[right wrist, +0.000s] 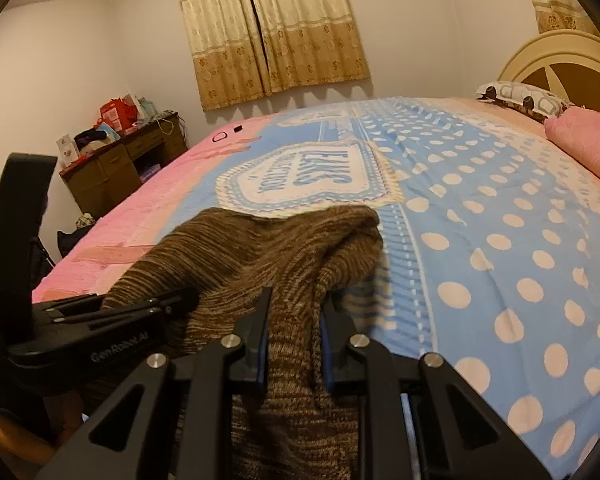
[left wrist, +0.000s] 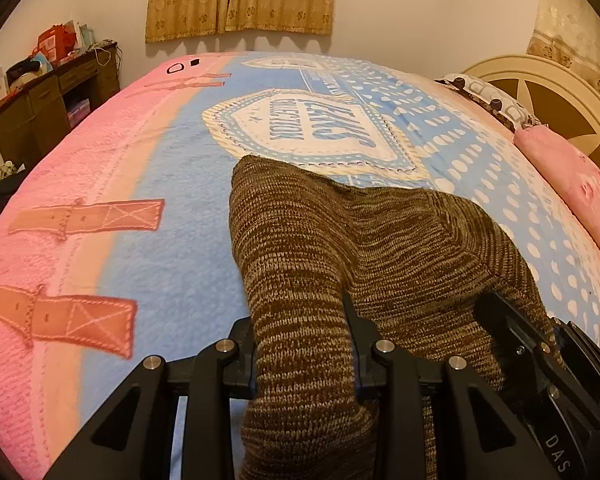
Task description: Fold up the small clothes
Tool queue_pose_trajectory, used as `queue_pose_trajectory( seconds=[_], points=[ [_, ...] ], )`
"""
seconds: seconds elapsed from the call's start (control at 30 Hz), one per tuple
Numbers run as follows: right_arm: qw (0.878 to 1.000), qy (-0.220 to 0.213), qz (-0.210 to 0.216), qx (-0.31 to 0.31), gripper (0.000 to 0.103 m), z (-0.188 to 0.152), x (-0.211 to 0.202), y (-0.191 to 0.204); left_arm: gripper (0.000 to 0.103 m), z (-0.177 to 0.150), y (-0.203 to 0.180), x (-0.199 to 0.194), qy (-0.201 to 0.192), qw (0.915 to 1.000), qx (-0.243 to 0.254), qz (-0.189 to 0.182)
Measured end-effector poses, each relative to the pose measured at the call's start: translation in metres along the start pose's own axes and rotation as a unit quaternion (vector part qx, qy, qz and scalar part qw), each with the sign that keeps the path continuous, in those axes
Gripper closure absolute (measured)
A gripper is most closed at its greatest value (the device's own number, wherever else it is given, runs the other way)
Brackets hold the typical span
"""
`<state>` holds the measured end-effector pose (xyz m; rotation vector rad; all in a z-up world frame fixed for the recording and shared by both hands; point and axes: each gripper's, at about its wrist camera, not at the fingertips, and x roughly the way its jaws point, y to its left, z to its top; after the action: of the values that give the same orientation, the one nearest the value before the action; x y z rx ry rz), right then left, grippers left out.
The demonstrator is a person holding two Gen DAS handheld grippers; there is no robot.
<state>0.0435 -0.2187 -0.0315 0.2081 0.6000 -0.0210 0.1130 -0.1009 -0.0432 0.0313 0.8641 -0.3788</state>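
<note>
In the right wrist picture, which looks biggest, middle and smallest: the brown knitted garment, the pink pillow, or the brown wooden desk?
1. Brown knitted garment, though it is nearest the camera.
2. and 3. Brown wooden desk and pink pillow look about alike, and the frame edge cuts the pillow off, so I won't rank them.

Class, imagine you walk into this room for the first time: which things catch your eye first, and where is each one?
First, the brown knitted garment bunched on the near part of the bed, pinched by the left gripper and the right gripper. Next, the blue, pink and polka-dot bedspread under it. Then the gold curtains on the far wall.
</note>
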Motion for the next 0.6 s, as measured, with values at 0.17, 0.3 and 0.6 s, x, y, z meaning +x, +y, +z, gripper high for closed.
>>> queue_pose_trajectory(
  seconds=[0.17,0.3,0.6],
  points=[
    [1.0,0.004,0.007,0.007,0.081,-0.006,-0.007,0.01,0.071,-0.007,0.011,-0.014,-0.001,1.0,-0.008,-0.005],
    [1.0,0.0,0.012,0.004,0.081,-0.007,-0.014,0.019,0.071,-0.012,0.019,-0.024,-0.005,0.9999,-0.013,-0.009],
    [1.0,0.0,0.026,0.006,0.081,-0.01,-0.02,0.038,0.071,-0.018,0.037,-0.038,-0.013,0.9996,-0.023,-0.008]
  ],
)
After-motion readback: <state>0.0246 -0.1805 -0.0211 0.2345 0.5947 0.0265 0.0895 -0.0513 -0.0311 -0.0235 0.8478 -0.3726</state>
